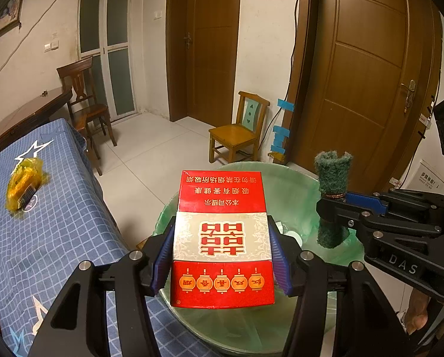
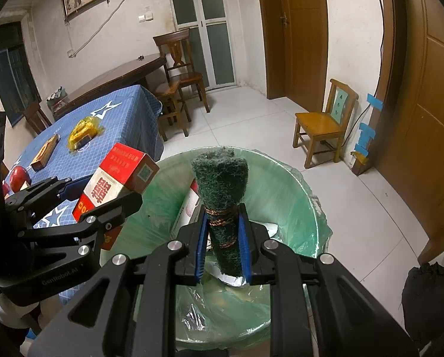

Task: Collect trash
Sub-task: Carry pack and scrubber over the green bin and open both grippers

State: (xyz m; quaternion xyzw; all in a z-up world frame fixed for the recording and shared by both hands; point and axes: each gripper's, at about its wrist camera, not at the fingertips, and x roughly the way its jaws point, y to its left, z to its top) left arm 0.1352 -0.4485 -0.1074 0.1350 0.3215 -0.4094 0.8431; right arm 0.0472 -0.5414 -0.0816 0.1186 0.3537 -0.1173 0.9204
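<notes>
Above the green-lined bin (image 1: 305,178), the left gripper (image 1: 222,255) clamps the red cigarette carton (image 1: 222,238) and the right gripper (image 2: 222,238) pinches the rolled green scouring pad (image 2: 222,190) — both best released only once well inside the rim, so neither piece tips out. The right wrist view alone shows trash already in the bin, plus a small box (image 2: 45,150) and red fruit (image 2: 18,177) left on the blue tablecloth (image 2: 123,119); both views show the yellow wrapper (image 1: 22,184).

Home: wooden doors (image 1: 367,83), chairs (image 1: 236,131), table (image 2: 108,116)
</notes>
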